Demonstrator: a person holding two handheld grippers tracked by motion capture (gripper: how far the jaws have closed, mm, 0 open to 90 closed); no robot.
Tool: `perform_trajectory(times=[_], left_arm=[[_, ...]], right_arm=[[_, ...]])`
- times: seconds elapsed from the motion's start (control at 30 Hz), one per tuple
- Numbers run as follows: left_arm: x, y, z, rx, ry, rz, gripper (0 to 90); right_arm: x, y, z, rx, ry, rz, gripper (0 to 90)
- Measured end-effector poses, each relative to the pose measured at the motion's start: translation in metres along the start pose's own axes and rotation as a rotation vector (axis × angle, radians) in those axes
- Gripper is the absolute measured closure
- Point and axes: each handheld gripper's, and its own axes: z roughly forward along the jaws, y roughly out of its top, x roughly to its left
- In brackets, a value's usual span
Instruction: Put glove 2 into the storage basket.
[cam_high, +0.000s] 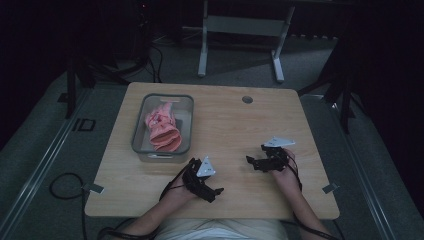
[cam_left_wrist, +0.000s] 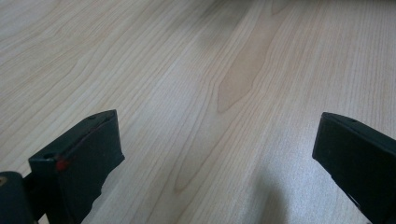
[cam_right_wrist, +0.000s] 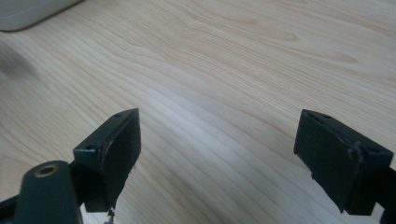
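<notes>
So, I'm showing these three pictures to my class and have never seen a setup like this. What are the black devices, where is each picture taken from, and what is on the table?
A person sits at a wooden table and holds a tool in each hand. Each tool is a hand-held gripper with two black jaws that can pinch things.

The wide picture comes from a camera fixed above the person, looking down. In it the left hand-held gripper is at lower left and the right hand-held gripper at lower right.

The other two pictures come from small cameras riding on the grippers, looking along their jaws. Both show the jaws standing wide apart over bare wood, with nothing between them, so nothing is held.

On the table stands a clear plastic bin with pink cloth lying inside. What kind of cloth it is I cannot tell.
</notes>
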Motion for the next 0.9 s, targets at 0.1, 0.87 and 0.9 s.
perform_trajectory(times=[0.1,0.87,0.9], left_arm=[[0.0,-0.001,-0.002,-0.015,0.01,0.002,0.9],[0.004,-0.012,-0.003,-0.037,0.034,-0.028,0.9],[0.004,-0.012,-0.003,-0.038,0.036,-0.024,0.9]], right_arm=[[-0.004,-0.004,-0.003,0.002,-0.018,0.008,14.9],[-0.022,-0.02,-0.007,-0.001,-0.125,0.079,14.8],[-0.023,-0.02,-0.008,-0.002,-0.13,0.086,14.7]])
